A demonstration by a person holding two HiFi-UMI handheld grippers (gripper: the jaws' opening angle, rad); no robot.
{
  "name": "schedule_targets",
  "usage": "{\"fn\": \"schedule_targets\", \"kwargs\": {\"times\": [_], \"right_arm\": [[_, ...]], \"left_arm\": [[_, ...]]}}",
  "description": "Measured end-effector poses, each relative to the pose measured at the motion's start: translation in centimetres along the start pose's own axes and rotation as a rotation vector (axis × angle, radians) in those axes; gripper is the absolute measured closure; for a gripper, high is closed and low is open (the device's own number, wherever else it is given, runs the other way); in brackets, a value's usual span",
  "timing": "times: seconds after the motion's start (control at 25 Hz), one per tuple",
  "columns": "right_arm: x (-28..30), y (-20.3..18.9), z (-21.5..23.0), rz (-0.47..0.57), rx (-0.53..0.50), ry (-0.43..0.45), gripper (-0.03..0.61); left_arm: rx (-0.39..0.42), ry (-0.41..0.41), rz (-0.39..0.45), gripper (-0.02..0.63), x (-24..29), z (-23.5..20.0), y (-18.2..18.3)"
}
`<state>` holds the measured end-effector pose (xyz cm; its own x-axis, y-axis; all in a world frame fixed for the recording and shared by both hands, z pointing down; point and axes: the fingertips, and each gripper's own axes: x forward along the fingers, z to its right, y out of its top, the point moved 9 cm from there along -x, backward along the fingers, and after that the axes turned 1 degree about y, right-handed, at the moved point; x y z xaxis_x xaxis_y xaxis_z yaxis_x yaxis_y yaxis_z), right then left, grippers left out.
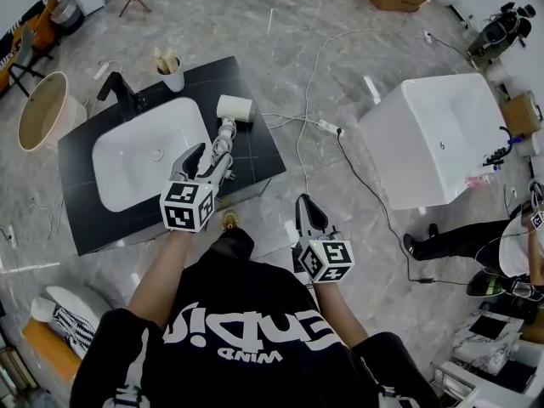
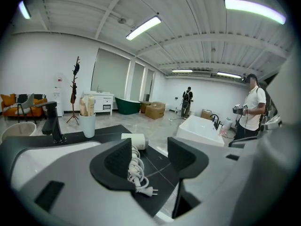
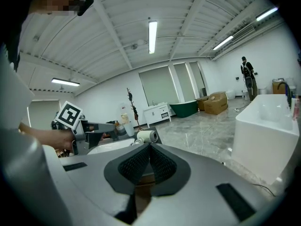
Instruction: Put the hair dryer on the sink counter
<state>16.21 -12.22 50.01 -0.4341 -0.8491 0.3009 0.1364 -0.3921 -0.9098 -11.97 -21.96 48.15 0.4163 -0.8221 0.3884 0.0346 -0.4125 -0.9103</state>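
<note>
Black sink counter (image 1: 259, 164) lies under my left gripper (image 1: 206, 161), whose jaws stand apart and press nothing; the hair dryer (image 1: 229, 117) rests flat on it, right of the white basin (image 1: 144, 160), its coiled cord (image 2: 136, 171) and plug (image 2: 151, 191) just beyond my jaws. My right gripper (image 1: 308, 215) hangs closed and empty near my waist. I'd judge the placing done: lift straight up, clear of the cord loops. White print on my black shirt (image 1: 246, 330) reads upside down; I can't make it out
</note>
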Motion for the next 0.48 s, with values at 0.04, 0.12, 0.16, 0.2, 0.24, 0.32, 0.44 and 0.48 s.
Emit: {"fn": "schedule_targets", "kwargs": {"times": [0.04, 0.12, 0.16, 0.2, 0.24, 0.32, 0.44, 0.48], "right_arm": [[-0.3, 0.0, -0.1, 0.002, -0.002, 0.002, 0.554], [-0.9, 0.0, -0.4, 0.008, -0.009, 0.009, 0.555], [-1.1, 0.1, -0.6, 0.012, -0.014, 0.014, 0.555], [-1.4, 0.2, -0.8, 0.017, -0.021, 0.019, 0.555], [-1.6, 0.3, -0.9, 0.021, -0.030, 0.024, 0.555], [-2.0, 0.6, -1.3, 0.031, -0.050, 0.034, 0.555], [-2.4, 0.7, -1.6, 0.041, -0.066, 0.045, 0.555], [-2.4, 0.6, -1.6, 0.043, -0.068, 0.047, 0.555]], "left_arm": [[0.006, -0.004, 0.012, 0.378, -1.0, 0.3, 0.1], [0.028, -0.008, 0.031, 0.428, -2.9, 0.9, 0.2], [0.037, -0.008, 0.038, 0.456, -3.8, 1.1, 0.2], [0.041, -0.005, 0.044, 0.476, -4.7, 1.3, 0.1], [0.043, -0.001, 0.050, 0.502, -5.4, 1.5, 0.0], [0.036, 0.007, 0.059, 0.538, -6.6, 1.7, -0.4], [-0.004, 0.010, 0.079, 0.584, -8.0, 1.9, -1.0], [-0.016, 0.008, 0.089, 0.591, -8.4, 2.0, -1.2]]}}
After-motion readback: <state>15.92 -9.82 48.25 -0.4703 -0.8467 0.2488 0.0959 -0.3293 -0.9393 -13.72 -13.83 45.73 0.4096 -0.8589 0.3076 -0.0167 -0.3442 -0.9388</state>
